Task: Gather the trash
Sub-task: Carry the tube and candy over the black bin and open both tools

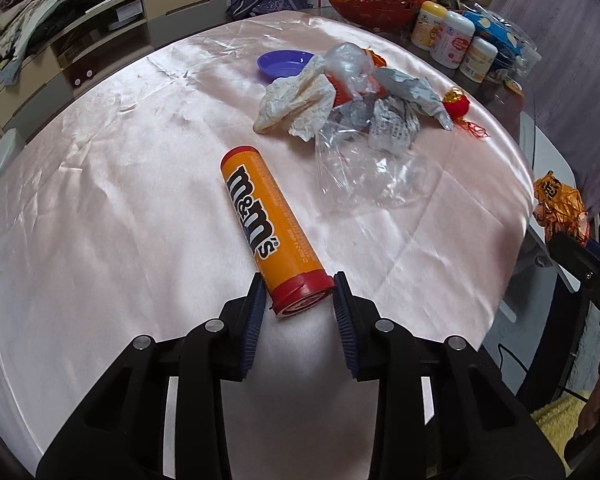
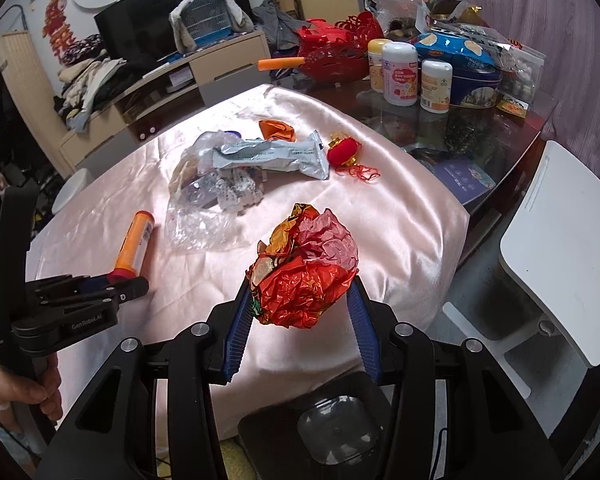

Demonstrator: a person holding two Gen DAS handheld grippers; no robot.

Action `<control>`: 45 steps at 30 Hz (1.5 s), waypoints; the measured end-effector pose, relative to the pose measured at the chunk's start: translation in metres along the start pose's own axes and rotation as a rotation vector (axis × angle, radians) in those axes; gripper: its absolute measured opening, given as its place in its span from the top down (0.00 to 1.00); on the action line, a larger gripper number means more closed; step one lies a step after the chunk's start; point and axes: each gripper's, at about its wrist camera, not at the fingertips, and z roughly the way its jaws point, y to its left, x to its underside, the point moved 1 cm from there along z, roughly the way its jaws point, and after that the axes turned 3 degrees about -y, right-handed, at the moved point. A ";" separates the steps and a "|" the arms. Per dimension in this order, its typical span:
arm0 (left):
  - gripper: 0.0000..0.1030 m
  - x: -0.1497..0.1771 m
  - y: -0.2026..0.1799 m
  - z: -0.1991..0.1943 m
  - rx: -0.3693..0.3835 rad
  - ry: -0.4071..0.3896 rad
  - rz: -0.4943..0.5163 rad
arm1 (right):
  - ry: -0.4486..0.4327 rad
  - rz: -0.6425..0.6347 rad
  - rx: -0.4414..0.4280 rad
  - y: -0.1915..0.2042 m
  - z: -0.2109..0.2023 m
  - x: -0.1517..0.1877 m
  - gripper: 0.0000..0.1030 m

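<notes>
Left wrist view: left gripper point(image 1: 300, 284) w/ jaws narrowed on the red-capped end of the orange candy tube point(image 1: 266, 216); both pads touch the cap, tube gripped. Tube lies along the pink satin cloth point(image 1: 100, 200) of the desk, far end pointing toward the trash pile point(image 1: 340, 96). Pile = crumpled paper, silver foil wrapper, clear plastic film; just beyond the tube. Purple dish point(image 1: 282, 63) behind the pile; small red lantern ornament point(image 1: 458, 104) to the pile's right. Right gripper enters at frame edge, right of the tube, carrying the crumpled foil wrapper point(image 1: 560, 208).

Right wrist view: right gripper point(image 2: 300, 300) holds the crumpled foil wrapper point(image 2: 306, 268), red/gold, pads pressing both sides, part-closed; wrapper raised over the desk's near edge. Black bin point(image 2: 340, 424) below the gripper. Left gripper point(image 2: 128, 284) to the wrapper's left, clamped on the tube's point(image 2: 134, 240) cap; a hand point(image 2: 28, 392) grips its handle. Trash pile point(image 2: 236, 168) beyond the wrapper. White chair point(image 2: 560, 248) right of the desk.
</notes>
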 end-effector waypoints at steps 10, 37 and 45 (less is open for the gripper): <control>0.69 0.041 -0.033 -0.062 0.071 -0.069 0.082 | -0.034 0.000 0.046 0.001 -0.062 0.038 0.54; 0.69 0.149 -0.142 -0.006 0.317 0.198 0.268 | 0.217 0.197 0.049 -0.061 -0.042 0.151 0.54; 0.64 0.149 -0.152 0.002 0.313 0.241 0.295 | 0.203 0.184 0.073 -0.060 -0.043 0.144 0.45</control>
